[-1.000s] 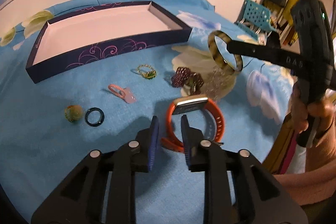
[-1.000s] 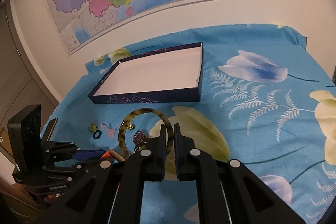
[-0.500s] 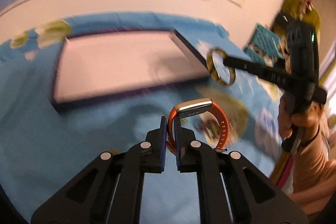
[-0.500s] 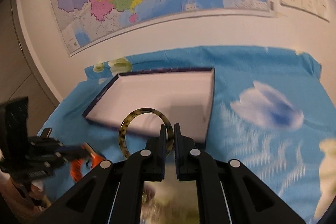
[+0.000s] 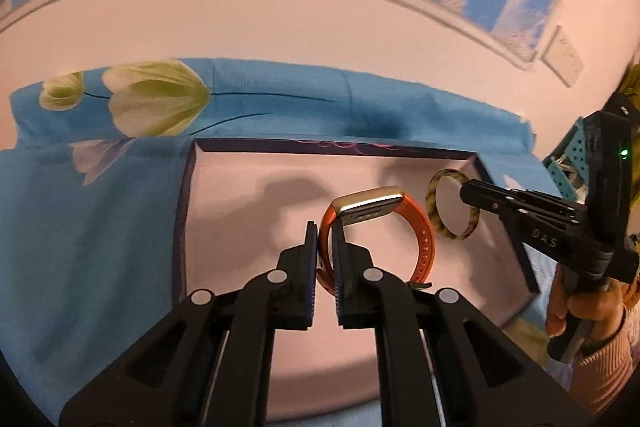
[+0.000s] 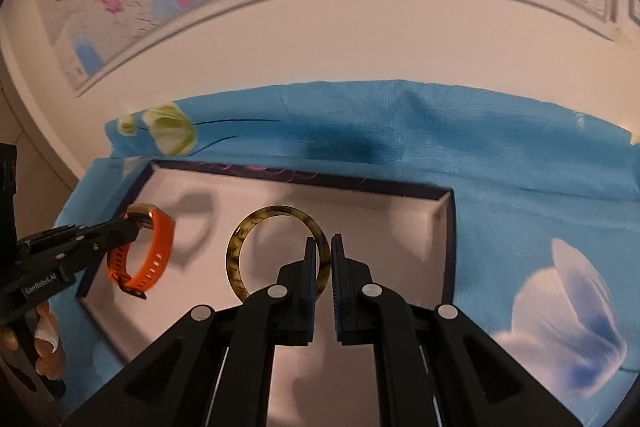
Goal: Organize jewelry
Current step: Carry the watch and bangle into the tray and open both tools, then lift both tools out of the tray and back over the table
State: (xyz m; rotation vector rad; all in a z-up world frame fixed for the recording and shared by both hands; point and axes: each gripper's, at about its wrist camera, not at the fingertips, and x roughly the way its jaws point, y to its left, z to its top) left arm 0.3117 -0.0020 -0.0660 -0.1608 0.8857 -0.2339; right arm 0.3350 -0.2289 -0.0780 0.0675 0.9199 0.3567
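Both my grippers have moved over the tray [image 5: 182, 227]: left gripper [image 5: 325, 247] pinching the orange watch [image 5: 420, 239], right gripper [image 6: 322, 259] pinching the tortoiseshell bangle [image 6: 236, 251].

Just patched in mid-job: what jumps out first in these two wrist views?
The left gripper is shut on an orange watch, held above the white floor of the dark-rimmed box. Beside it, toward the box's right wall, the right gripper is clamped on a tortoiseshell bangle, also over the box. Under the box lies a blue flowered cloth.
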